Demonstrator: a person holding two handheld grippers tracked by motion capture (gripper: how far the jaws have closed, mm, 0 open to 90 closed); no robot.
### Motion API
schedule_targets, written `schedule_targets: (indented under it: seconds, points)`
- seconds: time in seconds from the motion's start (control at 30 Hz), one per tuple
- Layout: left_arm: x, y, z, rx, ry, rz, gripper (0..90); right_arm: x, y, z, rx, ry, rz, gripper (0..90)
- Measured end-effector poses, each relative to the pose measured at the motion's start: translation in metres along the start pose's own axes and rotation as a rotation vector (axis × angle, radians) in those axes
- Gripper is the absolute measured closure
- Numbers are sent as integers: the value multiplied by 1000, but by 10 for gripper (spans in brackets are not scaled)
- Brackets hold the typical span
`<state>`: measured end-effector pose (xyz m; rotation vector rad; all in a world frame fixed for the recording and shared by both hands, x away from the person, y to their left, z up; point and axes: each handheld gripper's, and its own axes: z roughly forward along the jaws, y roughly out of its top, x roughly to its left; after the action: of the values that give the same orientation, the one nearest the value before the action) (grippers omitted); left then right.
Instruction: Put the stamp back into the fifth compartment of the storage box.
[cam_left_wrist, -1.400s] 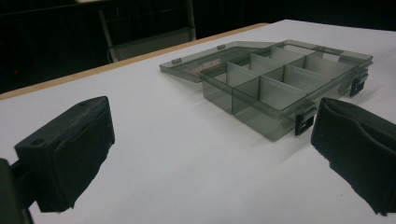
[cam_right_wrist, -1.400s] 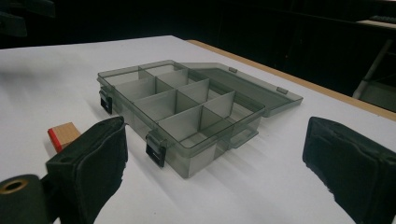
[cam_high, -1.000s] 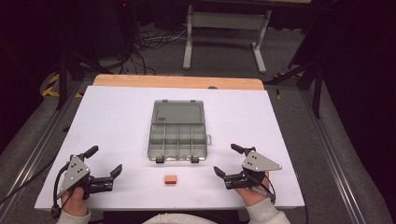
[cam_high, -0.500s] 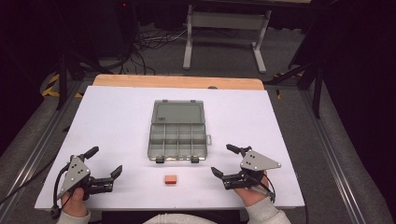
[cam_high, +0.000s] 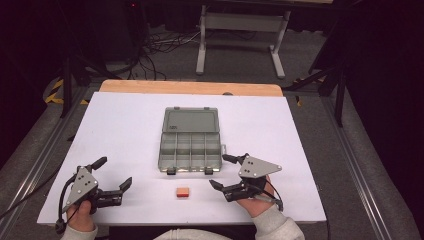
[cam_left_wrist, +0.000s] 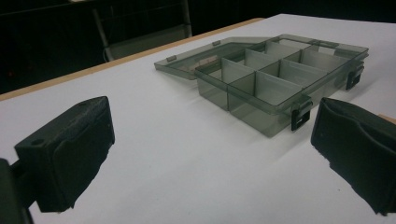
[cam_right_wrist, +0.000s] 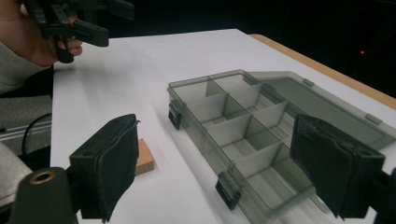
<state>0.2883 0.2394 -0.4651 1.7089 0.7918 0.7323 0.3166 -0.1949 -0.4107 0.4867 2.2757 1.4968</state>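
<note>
Open organizer box (cam_high: 191, 141) mid-table, wooden block (cam_high: 182, 192) before it; right gripper (cam_high: 220, 171) closing, empty; left gripper (cam_high: 114, 172) open

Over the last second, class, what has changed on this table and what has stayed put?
The right gripper has slid in toward the small wooden block and the box, its jaws closing a little with nothing between them. The left gripper, block and open box stayed where they were.
</note>
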Motion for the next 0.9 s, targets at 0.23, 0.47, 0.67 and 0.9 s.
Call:
schedule_targets:
  seconds: [0.23, 0.47, 0.67, 0.9]
  points:
    - [0, 1, 1, -3, -5, 3, 6, 4, 16, 18, 15, 49, -29, 175]
    - [0, 1, 1, -6, -5, 6, 6, 5, 28, 28, 59, 96, -58, 201]
    - [-1, 1, 1, -6, -6, 6, 6, 9, 35, 39, 90, 124, -84, 203]
    - [0, 1, 1, -7, -6, 4, 6, 9, 40, 48, 107, 141, -86, 206]
